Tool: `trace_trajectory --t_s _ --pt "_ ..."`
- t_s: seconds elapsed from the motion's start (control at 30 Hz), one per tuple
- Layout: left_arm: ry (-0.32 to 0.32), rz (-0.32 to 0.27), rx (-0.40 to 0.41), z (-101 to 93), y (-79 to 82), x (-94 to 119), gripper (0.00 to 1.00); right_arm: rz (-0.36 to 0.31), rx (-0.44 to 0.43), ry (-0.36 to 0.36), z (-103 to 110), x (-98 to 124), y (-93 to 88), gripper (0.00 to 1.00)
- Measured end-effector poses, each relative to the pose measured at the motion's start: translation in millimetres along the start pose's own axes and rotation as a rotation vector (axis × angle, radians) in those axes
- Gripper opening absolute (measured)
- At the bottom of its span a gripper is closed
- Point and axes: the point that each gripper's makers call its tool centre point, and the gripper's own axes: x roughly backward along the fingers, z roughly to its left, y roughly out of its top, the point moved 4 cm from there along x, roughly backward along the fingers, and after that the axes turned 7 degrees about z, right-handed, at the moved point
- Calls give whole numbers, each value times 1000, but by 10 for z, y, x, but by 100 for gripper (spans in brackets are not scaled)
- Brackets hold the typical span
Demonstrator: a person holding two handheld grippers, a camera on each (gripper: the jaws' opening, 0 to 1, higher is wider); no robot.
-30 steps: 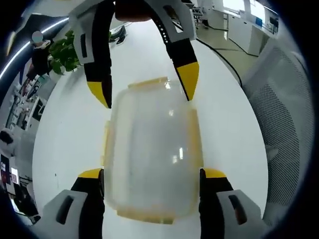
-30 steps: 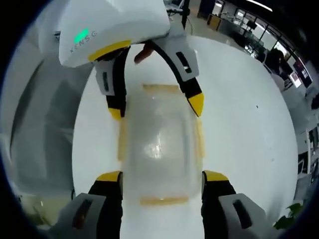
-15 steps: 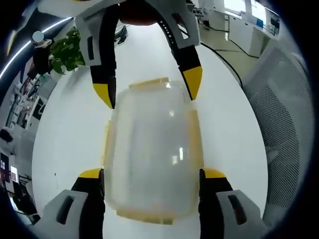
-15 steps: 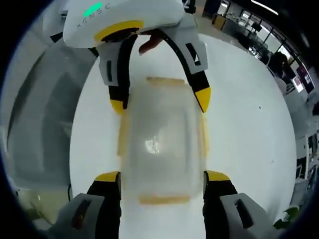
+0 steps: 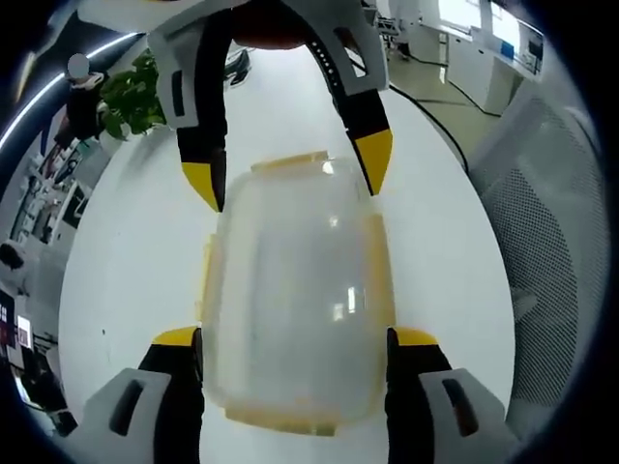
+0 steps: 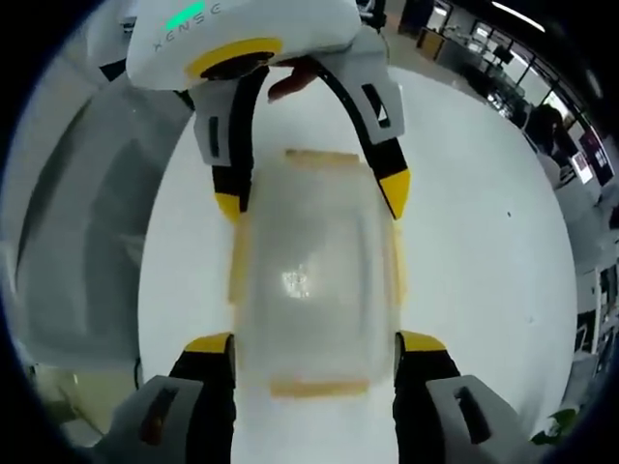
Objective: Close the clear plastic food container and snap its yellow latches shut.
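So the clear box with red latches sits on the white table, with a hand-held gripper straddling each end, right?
Almost. The latches are yellow, not red, as the left gripper view shows along the clear box. The rest holds: it sits on the white table, with the left hand-held gripper at one end and the right hand-held gripper at the other.

Clear container (image 5: 295,309), lidded, yellow latches (image 5: 286,161), on table

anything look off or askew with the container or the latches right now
Nothing stands out. The clear plastic food container sits flat on the white table with its lid on and square. Its yellow latches ring all four sides. The left tool and right tool straddle opposite ends. No spill or crack shows.
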Motion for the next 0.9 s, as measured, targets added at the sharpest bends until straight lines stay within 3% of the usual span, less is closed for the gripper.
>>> trace_trajectory --t_s 0.9 --pt "3 7 33 -178 -388 191 77 -5 27 13 129 -96 427 66"
